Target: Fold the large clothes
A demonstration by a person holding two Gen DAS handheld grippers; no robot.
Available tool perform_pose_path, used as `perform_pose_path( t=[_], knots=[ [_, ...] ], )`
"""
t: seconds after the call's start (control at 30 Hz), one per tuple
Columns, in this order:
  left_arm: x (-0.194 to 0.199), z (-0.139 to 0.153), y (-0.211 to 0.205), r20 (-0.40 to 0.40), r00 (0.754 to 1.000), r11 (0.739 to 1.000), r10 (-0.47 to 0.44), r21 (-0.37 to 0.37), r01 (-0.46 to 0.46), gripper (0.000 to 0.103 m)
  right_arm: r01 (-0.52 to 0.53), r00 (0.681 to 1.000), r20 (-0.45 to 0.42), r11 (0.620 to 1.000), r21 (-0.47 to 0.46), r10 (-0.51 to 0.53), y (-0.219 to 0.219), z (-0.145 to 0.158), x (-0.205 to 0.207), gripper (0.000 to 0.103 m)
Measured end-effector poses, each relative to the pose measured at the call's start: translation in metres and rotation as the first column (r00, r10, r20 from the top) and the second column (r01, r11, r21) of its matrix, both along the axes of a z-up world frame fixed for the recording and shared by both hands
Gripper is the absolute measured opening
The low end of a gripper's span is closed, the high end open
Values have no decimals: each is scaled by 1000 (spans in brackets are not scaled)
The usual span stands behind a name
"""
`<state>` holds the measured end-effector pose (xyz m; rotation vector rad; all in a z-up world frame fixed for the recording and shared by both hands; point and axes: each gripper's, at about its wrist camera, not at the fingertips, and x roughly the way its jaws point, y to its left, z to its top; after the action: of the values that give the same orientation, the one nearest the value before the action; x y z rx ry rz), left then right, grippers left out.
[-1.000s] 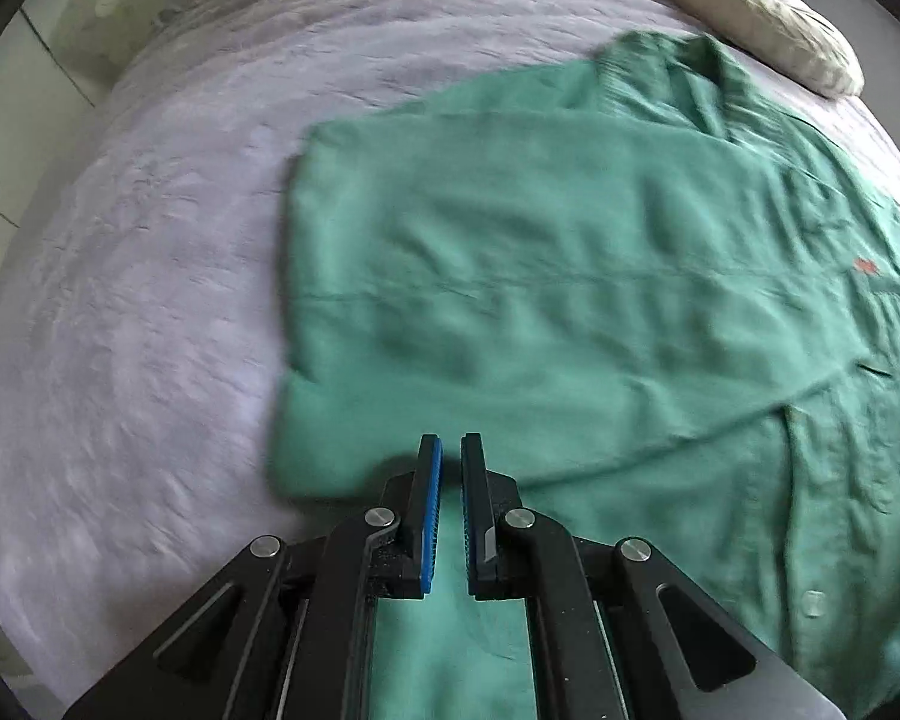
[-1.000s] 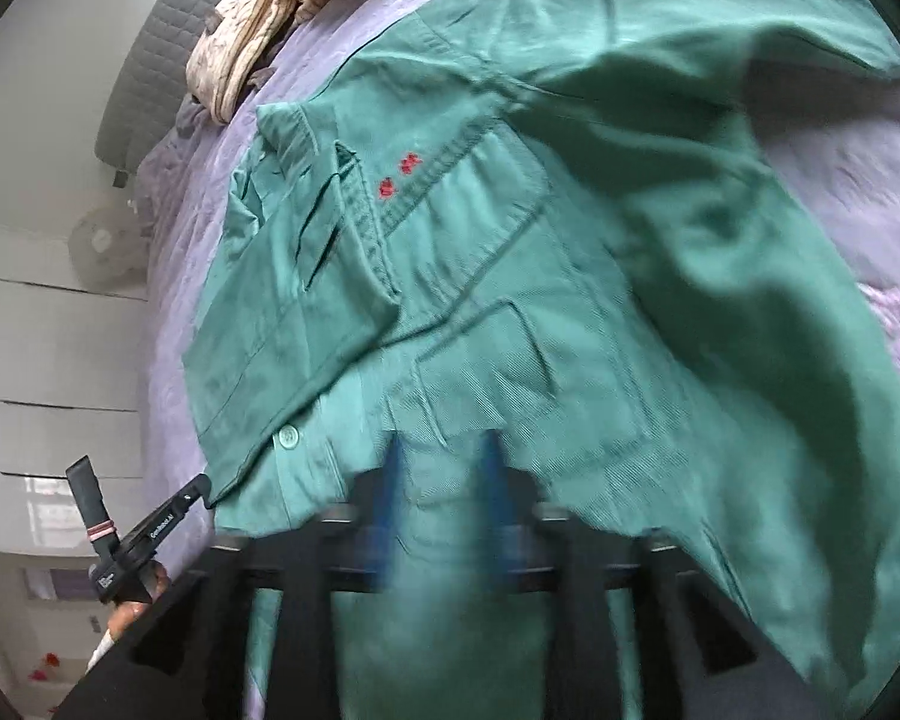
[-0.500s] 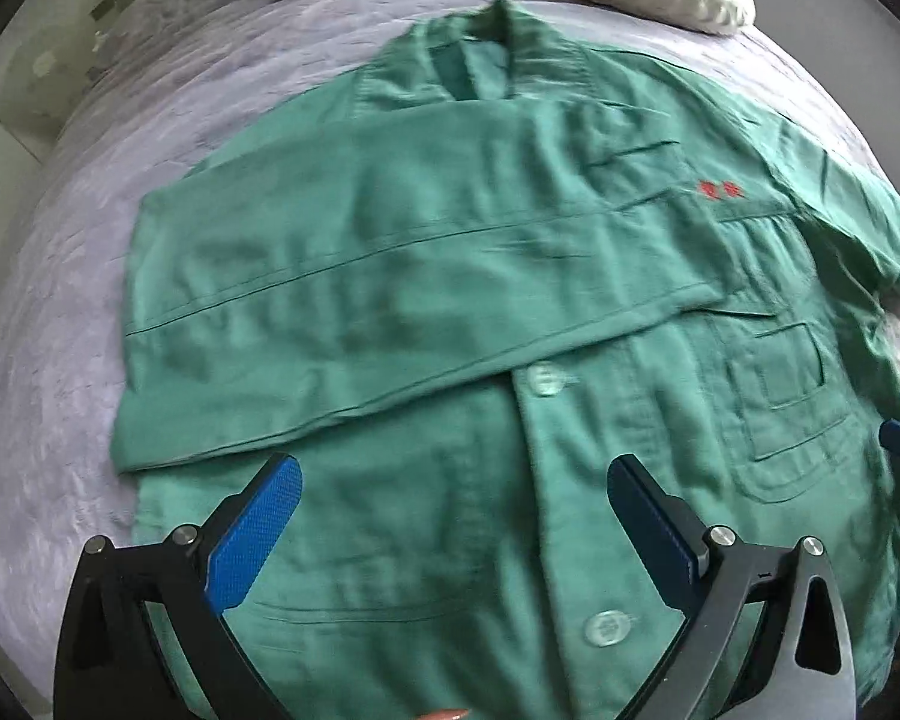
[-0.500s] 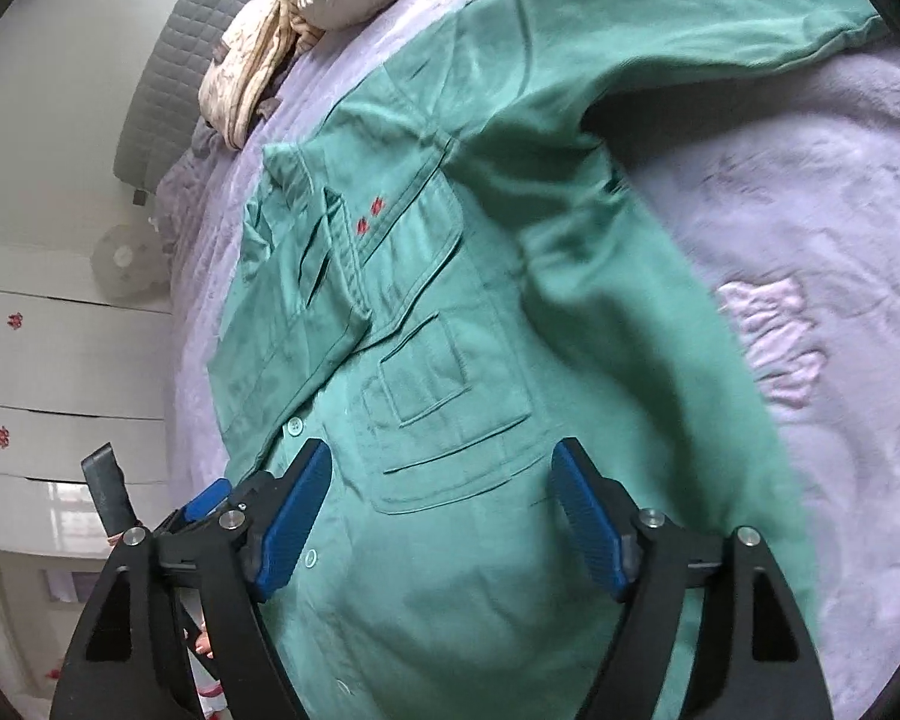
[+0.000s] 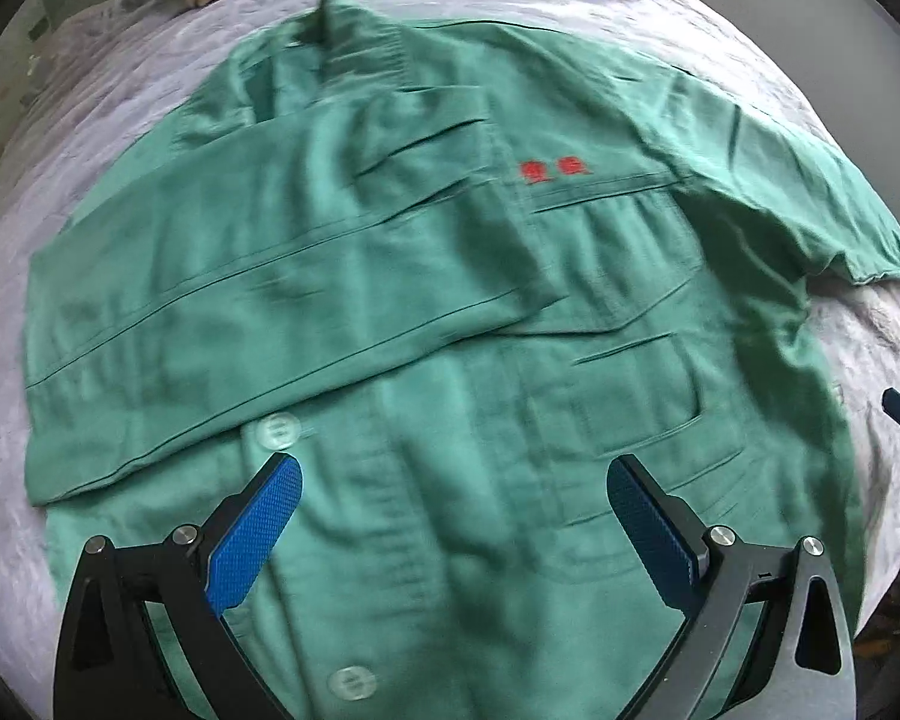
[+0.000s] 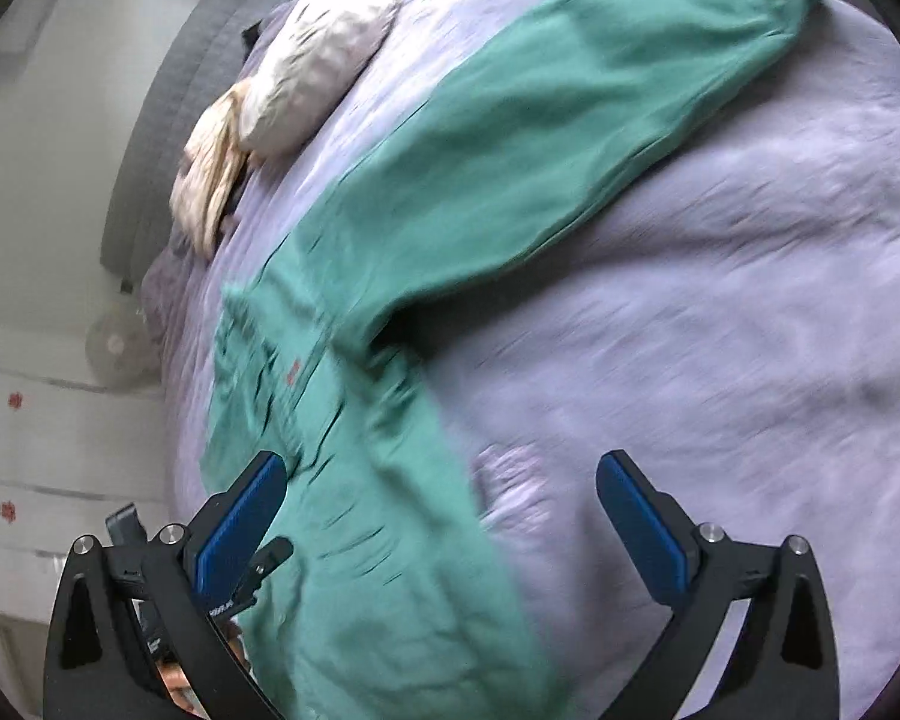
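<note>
One sleeve folded, one to go.
The green jacket (image 5: 450, 312) has one sleeve (image 5: 222, 324) laid across its chest; the other sleeve (image 6: 558, 108) apparently lies outstretched; left gripper (image 5: 450, 516) and right gripper (image 6: 444, 510) hover spread, empty.

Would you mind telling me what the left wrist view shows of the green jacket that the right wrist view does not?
Only the left wrist view shows the folded sleeve lying across the chest, the front buttons, and the open left gripper. Only the right wrist view shows the other sleeve stretched out full length on the bedspread, a fan, and the open right gripper. Both show the green jacket, its red chest lettering and the pillow.
</note>
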<state>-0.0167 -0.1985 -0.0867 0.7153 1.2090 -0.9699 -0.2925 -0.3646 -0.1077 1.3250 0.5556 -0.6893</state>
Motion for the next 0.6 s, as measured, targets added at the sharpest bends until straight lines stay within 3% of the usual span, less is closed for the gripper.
perform_pose_path(
  t=[0.3, 0.6],
  knots=[
    [-34, 0, -36, -21, 1000, 1000, -7, 12, 7, 102, 187, 982, 18, 982, 38, -187, -68, -15, -68, 103],
    [-49, -13, -77, -29, 1000, 1000, 0, 29, 1, 102, 327, 934, 135, 943, 55, -332, -147, -29, -105, 103]
  ],
)
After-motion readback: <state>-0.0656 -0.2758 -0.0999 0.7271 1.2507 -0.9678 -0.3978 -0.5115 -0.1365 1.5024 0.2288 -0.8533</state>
